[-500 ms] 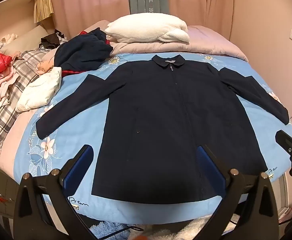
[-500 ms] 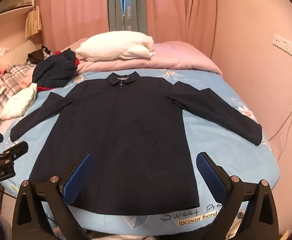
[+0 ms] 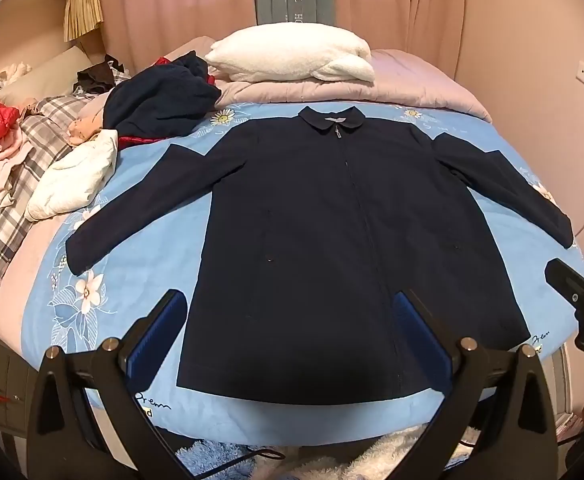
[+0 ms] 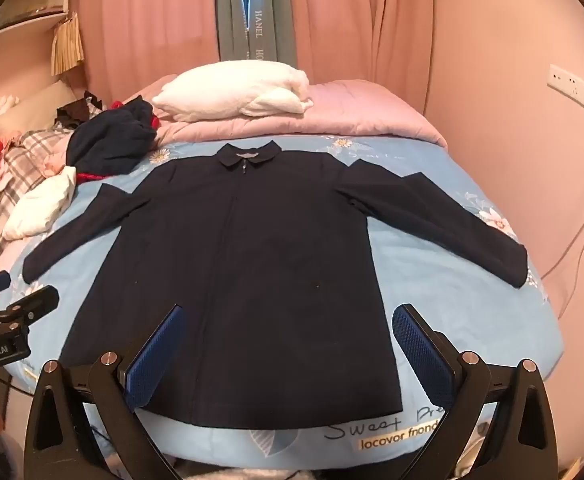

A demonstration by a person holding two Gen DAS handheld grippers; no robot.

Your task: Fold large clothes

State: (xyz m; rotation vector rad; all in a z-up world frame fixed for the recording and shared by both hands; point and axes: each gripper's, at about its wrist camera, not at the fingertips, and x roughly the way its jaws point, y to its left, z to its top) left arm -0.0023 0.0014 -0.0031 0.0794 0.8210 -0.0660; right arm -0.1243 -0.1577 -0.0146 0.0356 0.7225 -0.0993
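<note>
Navy jacket [image 3: 332, 248] flat on blue bedspread [image 3: 140, 280]; sleeves spread.

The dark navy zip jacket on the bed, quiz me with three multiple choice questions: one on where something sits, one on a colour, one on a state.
1. Where is the fluffy white folded blanket?
A. beyond the collar, on the pink quilt
B. on the jacket's hem
C. on the floor

2. What colour is the flowered sheet under the dark navy zip jacket?
A. green
B. light blue
C. grey

3. How does the jacket lie?
A. folded in half
B. crumpled in a heap
C. flat, zipped, both sleeves spread outward

Answers: 1 A, the blanket rests on the quilt past the collar. 2 B, blue shows all around the jacket. 3 C, both sleeves reach out sideways, nothing folded.
</note>
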